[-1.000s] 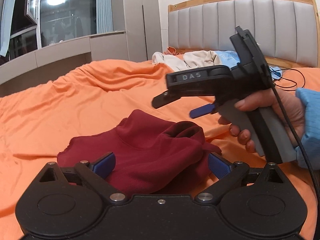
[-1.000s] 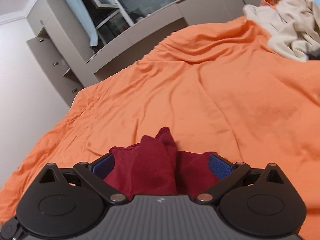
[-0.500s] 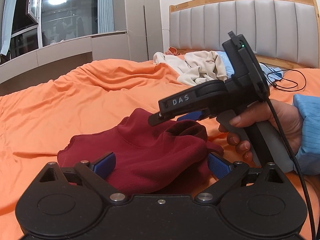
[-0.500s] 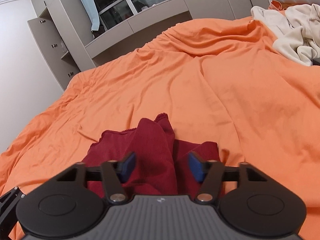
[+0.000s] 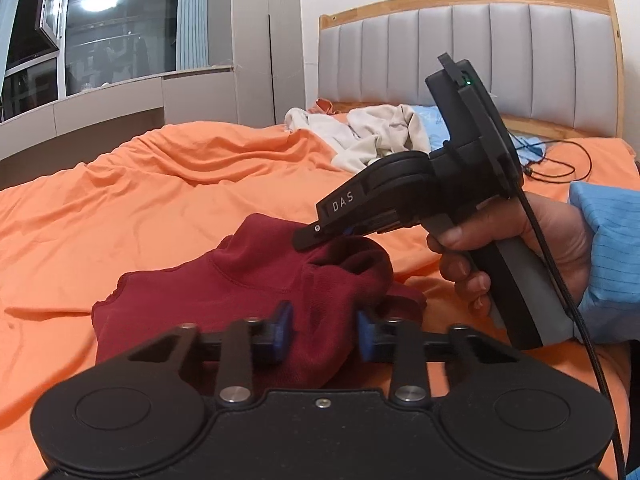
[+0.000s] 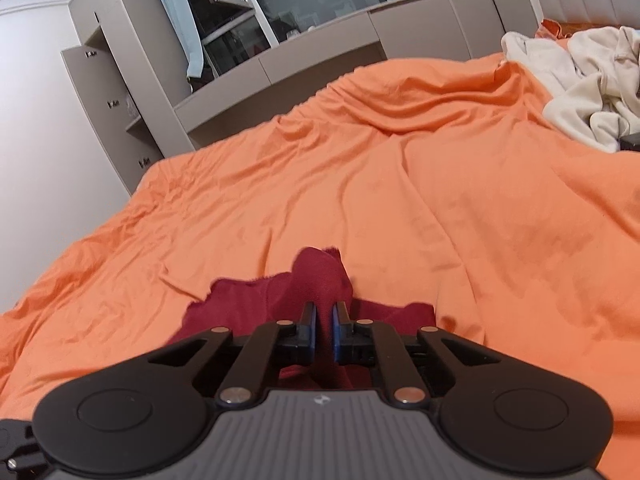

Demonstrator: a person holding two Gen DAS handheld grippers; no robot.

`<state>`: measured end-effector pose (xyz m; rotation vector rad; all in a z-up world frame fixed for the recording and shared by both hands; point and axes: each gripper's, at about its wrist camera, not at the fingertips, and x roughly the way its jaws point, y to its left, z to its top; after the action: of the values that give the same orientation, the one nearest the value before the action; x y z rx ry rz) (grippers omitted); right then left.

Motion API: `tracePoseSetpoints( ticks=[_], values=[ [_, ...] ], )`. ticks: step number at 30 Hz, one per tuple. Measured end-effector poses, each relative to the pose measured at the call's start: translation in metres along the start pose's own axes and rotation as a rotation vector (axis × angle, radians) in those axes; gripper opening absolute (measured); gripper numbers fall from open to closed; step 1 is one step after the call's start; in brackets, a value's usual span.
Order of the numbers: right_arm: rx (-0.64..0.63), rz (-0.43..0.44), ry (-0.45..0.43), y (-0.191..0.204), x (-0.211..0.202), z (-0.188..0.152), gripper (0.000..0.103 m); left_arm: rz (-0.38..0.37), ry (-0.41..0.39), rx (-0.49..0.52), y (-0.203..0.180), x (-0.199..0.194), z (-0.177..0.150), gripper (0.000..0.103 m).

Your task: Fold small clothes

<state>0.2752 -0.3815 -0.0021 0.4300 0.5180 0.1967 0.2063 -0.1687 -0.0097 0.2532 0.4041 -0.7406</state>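
A dark red shirt (image 5: 256, 280) lies bunched up on the orange bed sheet (image 5: 140, 200). It is a small piece of clothing, soft and thick, with a raised fold running up its middle.

The left gripper (image 5: 325, 332) has its two blue pads (image 5: 283, 330) partly closed, one on each side of a hump of the red cloth. The cloth fills the space between the jaws and both pads press into it, so the jaws have hold of the shirt.

The right gripper (image 6: 323, 326) has its jaws almost all the way together, with only a thin gap left (the gap is stuffed with red cloth). It pinches the raised fold of the shirt (image 6: 312, 280). The rest of the shirt spreads out to both sides of these jaws and a little way past their tips.

In the left view, the right gripper (image 5: 304, 238) comes in from the right side, past the left jaws, with its tip down on the top of the shirt. A hand (image 5: 520, 248) in a blue sleeve holds its handle.

Far past both sets of jaws lies a pile of cream clothes (image 5: 368, 140), near the grey padded headboard (image 5: 460, 48). A black cable (image 5: 560, 160) lies on the sheet there too
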Motion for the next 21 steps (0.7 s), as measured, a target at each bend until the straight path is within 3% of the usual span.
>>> tracePoseSetpoints(
  ticks=[1, 11, 15, 18, 20, 21],
  values=[
    [0.000, -0.001, -0.014, 0.000, -0.004, 0.002, 0.009, -0.018, -0.011, -0.006, 0.000, 0.000, 0.000, 0.015],
    [0.036, -0.080, -0.054, -0.019, -0.022, 0.007, 0.004, -0.026, -0.019, 0.050, -0.018, 0.012, 0.003, 0.015],
    [0.065, -0.080, 0.006, -0.025, -0.013, 0.004, 0.006, -0.046, 0.013, 0.035, -0.015, 0.020, 0.002, 0.016],
    [0.099, -0.068, 0.048, -0.028, -0.007, -0.001, 0.013, -0.056, 0.033, 0.039, -0.015, 0.023, 0.001, 0.017],
    [0.124, -0.055, 0.061, -0.030, -0.007, -0.002, 0.034, -0.057, 0.039, 0.045, -0.016, 0.024, 0.001, 0.018],
    [0.130, -0.053, 0.066, -0.031, -0.006, -0.003, 0.039, -0.058, 0.042, 0.048, -0.016, 0.025, 0.000, 0.018]
  ],
)
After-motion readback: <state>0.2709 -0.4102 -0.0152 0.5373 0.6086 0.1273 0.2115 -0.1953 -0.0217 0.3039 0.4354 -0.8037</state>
